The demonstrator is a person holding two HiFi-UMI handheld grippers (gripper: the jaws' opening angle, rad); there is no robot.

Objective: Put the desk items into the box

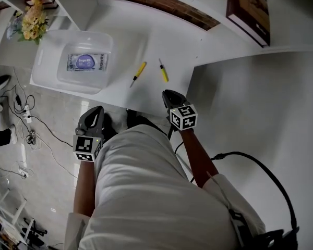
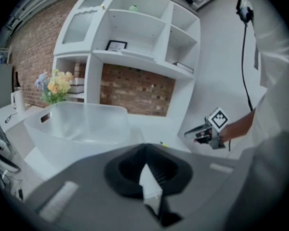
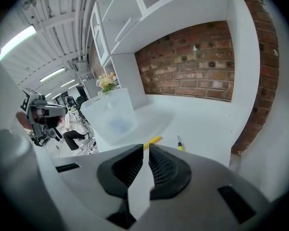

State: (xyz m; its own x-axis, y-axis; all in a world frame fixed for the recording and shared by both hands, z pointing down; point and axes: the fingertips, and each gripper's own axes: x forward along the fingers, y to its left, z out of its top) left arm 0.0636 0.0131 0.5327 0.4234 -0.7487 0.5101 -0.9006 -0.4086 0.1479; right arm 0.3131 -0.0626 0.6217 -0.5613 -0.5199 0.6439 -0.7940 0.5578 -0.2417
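Both left tongs (image 1: 94, 111) and right tongs (image 1: 167, 93) are pinched closed, empty.

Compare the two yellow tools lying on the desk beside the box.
The left yellow tool points its thin tip toward the desk edge; the right yellow tool points its dark tip toward the brick wall. The left yellow tool lies nearer the box; the right yellow tool farther. Both are slim, yellow-handled and flat on the desk.
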